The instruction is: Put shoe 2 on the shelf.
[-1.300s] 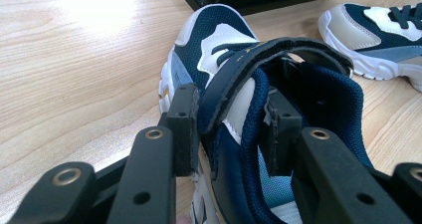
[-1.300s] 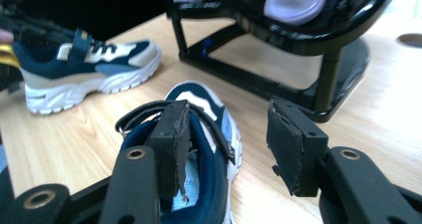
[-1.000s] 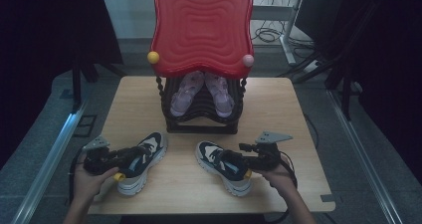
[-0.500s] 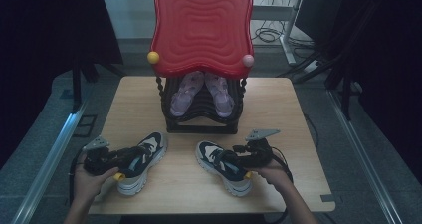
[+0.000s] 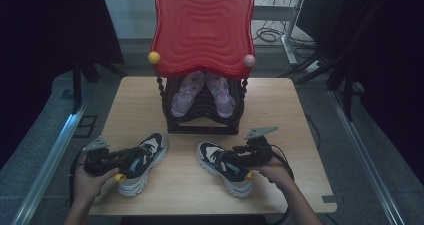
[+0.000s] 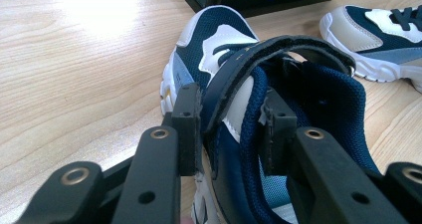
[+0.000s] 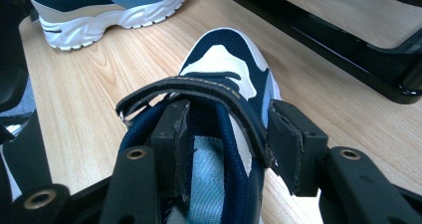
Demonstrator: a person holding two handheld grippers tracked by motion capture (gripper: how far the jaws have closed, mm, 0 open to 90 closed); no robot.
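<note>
While unchanged, tools (image 5: 131, 157) on sneakers (image 5: 142, 161).

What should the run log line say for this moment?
left gripper: shut on left sneaker | right gripper: shut on right sneaker

Two navy-and-white sneakers (image 5: 142, 160) (image 5: 224, 167) with cream soles lie on pale wood-grain desk (image 5: 295, 135); lilac sandals (image 5: 202, 92) sit in a black rack (image 5: 200, 117) under a red ripple-patterned top (image 5: 202, 25).
</note>
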